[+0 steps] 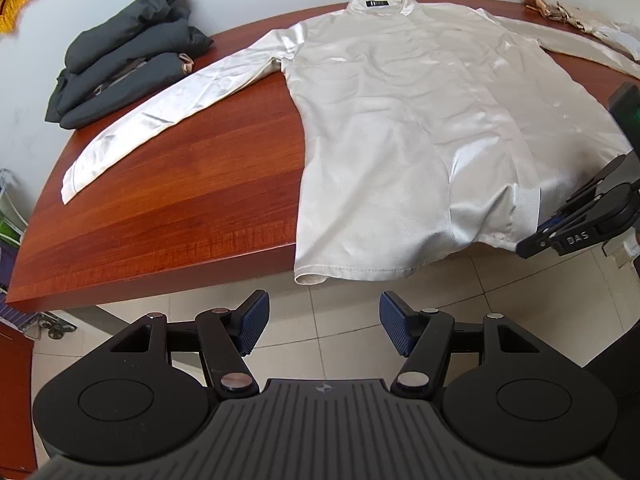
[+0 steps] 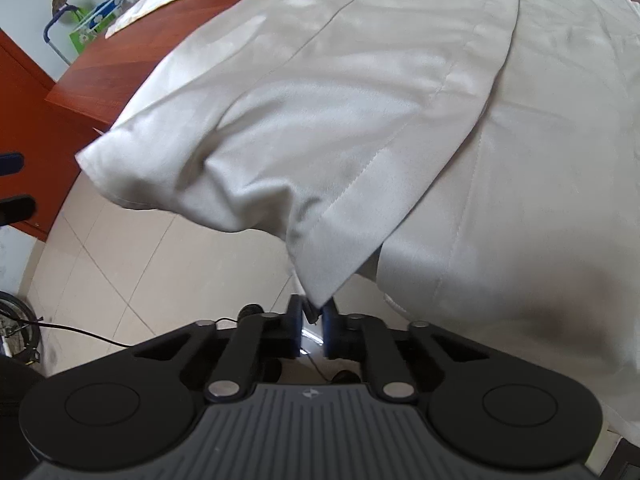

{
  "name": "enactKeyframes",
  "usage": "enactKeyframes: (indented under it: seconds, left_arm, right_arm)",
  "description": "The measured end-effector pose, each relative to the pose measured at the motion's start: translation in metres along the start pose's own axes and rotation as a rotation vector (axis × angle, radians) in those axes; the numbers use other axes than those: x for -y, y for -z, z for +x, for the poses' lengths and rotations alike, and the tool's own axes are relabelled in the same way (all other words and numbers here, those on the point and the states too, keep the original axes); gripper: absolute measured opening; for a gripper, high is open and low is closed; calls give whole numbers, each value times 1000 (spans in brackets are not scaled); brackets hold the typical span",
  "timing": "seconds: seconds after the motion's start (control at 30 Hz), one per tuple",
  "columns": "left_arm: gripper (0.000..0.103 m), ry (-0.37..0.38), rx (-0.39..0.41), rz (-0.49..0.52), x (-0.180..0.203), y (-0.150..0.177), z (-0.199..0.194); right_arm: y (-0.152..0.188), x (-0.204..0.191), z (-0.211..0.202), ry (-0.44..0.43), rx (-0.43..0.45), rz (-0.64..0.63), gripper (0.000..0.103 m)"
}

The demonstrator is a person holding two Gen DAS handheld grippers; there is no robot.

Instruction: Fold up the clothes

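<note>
Right gripper (image 2: pixel 313 316) is basically in the lens on its own cam, black linkage arms and blue pads clenched on the bottom corner of the front placket of a pale cream satin long-sleeved shirt (image 2: pixel 400 120). Only the very tip of the fabric sits between the pads, at about 12 o'clock from the gripper body.

Left gripper (image 1: pixel 320 324) sits released, pads apart with nothing between them, over the beige tiled floor (image 1: pixel 200 320) just short of the table edge. The shirt's hem corner is at its 12 o'clock, not touched yet.

That shirt lies front up and spread out on a reddish-brown wooden table (image 1: pixel 192 184), collar at the far side, hem hanging a bit over the near edge. One sleeve runs out toward 9 o'clock in the left view, the other stretches off toward 2 o'clock. At 10 o'clock a stack of dark grey folded clothes (image 1: pixel 128 56) sits on the table's far corner.

What worries me from here:
- That pinch is tiny and satin is slick. Pull hard and I'd guess the corner just slides out.
- It looks like the grip only has the top placket flap, so lifting could peel the front open instead of carrying the whole hem.
- With only one side held, dragging would probably skew the shirt or pull it off the edge onto the floor.
</note>
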State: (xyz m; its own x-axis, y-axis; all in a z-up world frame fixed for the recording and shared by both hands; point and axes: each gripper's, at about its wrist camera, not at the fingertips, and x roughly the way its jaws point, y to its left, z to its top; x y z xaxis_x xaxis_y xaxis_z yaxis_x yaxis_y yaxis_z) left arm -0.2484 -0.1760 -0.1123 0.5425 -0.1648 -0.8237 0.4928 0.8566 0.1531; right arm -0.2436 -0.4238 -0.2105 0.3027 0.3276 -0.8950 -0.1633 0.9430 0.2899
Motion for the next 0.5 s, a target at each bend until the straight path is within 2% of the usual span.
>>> enactKeyframes:
  seconds: [0.37,0.5]
  left_arm:
    - [64,18,9,18,8,-3,8]
    - [64,12,7,20,7,-4,9]
  right_arm:
    - [6,8,-62,-9,56,45,5]
    - [10,12,-59,2,24,44,5]
